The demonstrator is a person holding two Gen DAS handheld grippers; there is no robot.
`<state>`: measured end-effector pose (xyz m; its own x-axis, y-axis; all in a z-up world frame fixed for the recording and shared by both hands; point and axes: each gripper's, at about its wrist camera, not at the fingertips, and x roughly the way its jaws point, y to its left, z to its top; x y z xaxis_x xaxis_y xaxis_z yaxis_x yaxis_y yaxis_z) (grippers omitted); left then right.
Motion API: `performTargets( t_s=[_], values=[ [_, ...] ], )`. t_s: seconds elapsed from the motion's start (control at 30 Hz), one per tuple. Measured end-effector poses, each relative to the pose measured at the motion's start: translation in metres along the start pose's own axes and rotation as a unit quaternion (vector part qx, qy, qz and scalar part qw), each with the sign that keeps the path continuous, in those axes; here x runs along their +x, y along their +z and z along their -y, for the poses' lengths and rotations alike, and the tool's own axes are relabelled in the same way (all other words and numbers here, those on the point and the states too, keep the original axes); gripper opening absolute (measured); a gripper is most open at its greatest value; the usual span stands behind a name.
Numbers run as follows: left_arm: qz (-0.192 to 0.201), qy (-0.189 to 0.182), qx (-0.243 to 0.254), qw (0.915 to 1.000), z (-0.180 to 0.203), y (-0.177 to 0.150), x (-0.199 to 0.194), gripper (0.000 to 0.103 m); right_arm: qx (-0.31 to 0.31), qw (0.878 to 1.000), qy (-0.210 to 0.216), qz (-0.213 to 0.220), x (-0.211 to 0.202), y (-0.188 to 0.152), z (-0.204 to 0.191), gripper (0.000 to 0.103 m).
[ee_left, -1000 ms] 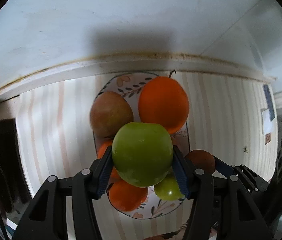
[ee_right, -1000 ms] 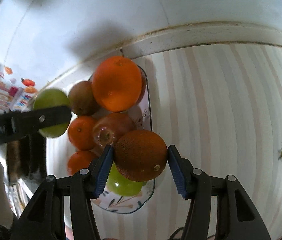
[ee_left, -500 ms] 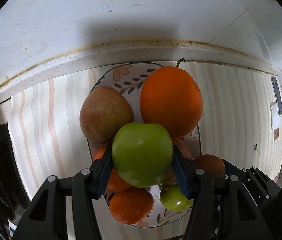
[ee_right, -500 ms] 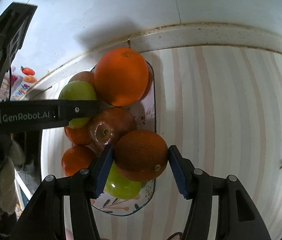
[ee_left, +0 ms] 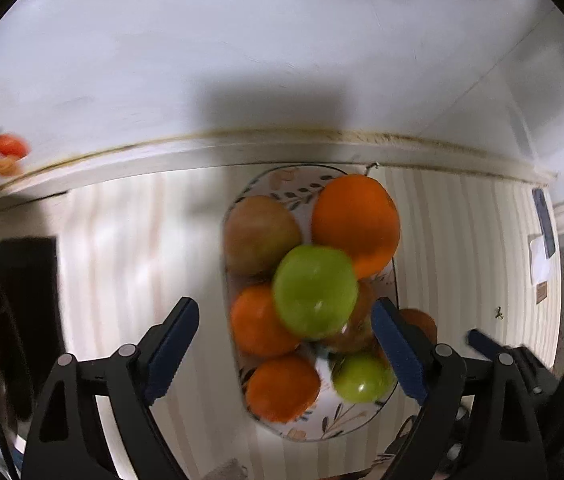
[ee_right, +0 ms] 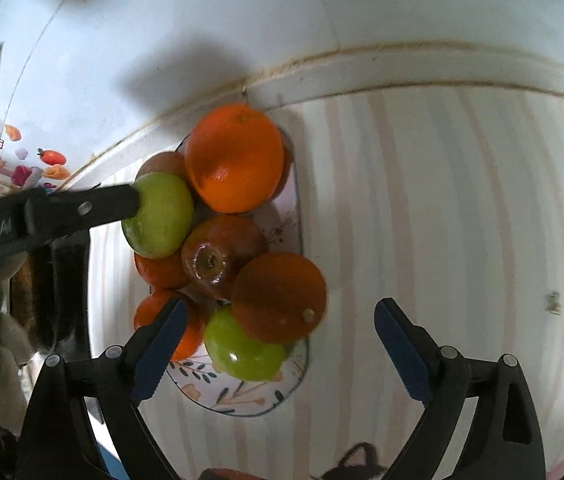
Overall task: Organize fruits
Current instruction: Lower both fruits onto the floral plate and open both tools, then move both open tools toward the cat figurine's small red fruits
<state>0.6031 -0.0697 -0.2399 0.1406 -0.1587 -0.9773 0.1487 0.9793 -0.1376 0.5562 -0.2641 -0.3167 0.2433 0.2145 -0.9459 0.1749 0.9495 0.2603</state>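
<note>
Piling every fruit onto the one plate (ee_left: pixel 355 426) reads as your way of organizing them, and that plate sits on the striped table (ee_right: pixel 461 208) near its far edge, just short of the wall. The heap is already stacked: a green apple (ee_left: pixel 315 291) rides on top of the oranges at the plate's left side, leaning toward the large orange (ee_left: pixel 355 222) at the far end, and a brownish orange (ee_right: pixel 278 297) perches at the near right rim over a second green apple (ee_right: pixel 244 350). Both top fruits look to rest on rounded neighbours, so either could roll; the brownish one overhangs the plate's right rim and seems the likelier to slip onto the table.

Your left gripper (ee_left: pixel 285 354) stands wide open and holds nothing; its blue pads sit well clear on both sides of the green apple. From the right wrist view one of its fingers appears to lie against or just beside that apple, but contact cannot be confirmed. Your right gripper (ee_right: pixel 278 350) is equally spread and empty, with the brownish orange between its fingers yet touching neither pad.
</note>
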Motion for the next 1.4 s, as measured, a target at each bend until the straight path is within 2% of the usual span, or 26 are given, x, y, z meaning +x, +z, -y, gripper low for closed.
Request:
performTargets(
  t_s=[0.13, 0.3, 0.5, 0.63, 1.0, 1.4],
  values=[
    [0.039, 0.03, -0.023, 0.9985, -0.022, -0.041, -0.03, 0.088, -0.014, 0.998, -0.049, 0.031, -0.031, -0.015, -0.01, 0.097],
    [0.066, 0.052, -0.038, 0.9957, -0.034, -0.098, -0.059, 0.088, -0.038, 0.994, -0.081, 0.066, -0.067, -0.046, -0.028, 0.097],
    [0.112, 0.069, -0.028, 0.9908, -0.025, -0.147, -0.101, 0.088, -0.051, 0.989, -0.099, 0.092, -0.107, -0.084, -0.046, 0.097],
    [0.136, 0.061, -0.024, 0.9886, -0.017, -0.175, -0.131, 0.088, -0.056, 0.988, -0.092, 0.109, -0.137, -0.105, -0.055, 0.097],
    [0.184, 0.043, -0.001, 0.9821, 0.001, -0.222, -0.194, 0.088, -0.067, 0.982, -0.075, 0.157, -0.216, -0.16, -0.08, 0.097],
    [0.198, 0.031, 0.007, 0.9798, 0.01, -0.246, -0.216, 0.088, -0.063, 0.979, -0.066, 0.181, -0.251, -0.189, -0.085, 0.097]
  ],
)
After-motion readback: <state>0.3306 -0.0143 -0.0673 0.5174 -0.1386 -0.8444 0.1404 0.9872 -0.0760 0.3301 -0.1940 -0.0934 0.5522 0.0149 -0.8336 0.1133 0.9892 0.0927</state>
